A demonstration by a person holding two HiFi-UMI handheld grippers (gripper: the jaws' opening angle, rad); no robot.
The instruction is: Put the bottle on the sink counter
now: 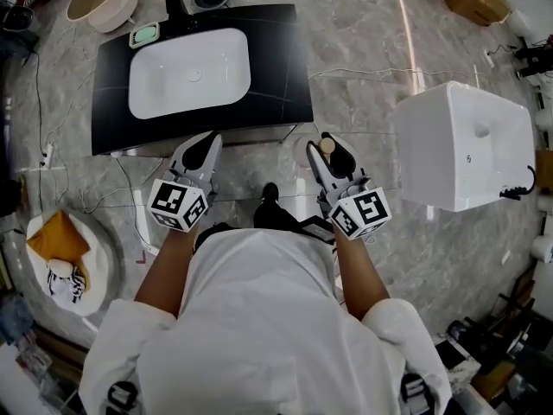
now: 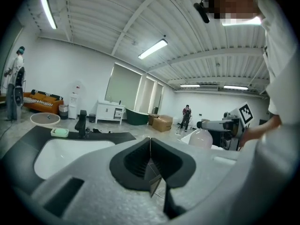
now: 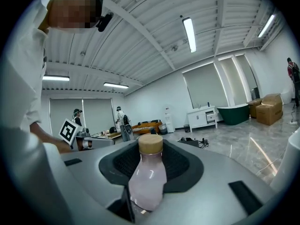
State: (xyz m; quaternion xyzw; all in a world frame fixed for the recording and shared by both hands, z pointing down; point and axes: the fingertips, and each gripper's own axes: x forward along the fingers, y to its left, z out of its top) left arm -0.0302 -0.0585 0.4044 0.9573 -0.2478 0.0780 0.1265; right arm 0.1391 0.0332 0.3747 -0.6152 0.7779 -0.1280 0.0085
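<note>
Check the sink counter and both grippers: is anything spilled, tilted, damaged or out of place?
Nothing stands out. The bottle is capped and held between the jaws of the right gripper, the left gripper is shut and empty, and the sink counter looks tidy, with no spill visible.

Two grippers: left gripper (image 1: 207,143), right gripper (image 1: 328,150). One bottle (image 3: 149,175), one sink (image 1: 220,76), one tap (image 1: 175,9), one soap dish (image 1: 144,34), one black counter (image 1: 281,76).

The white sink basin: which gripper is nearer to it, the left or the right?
Left. The left gripper sits just in front of the counter, straight before the basin. The right gripper, holding the bottle, is off the counter's right front corner, farther away.
</note>
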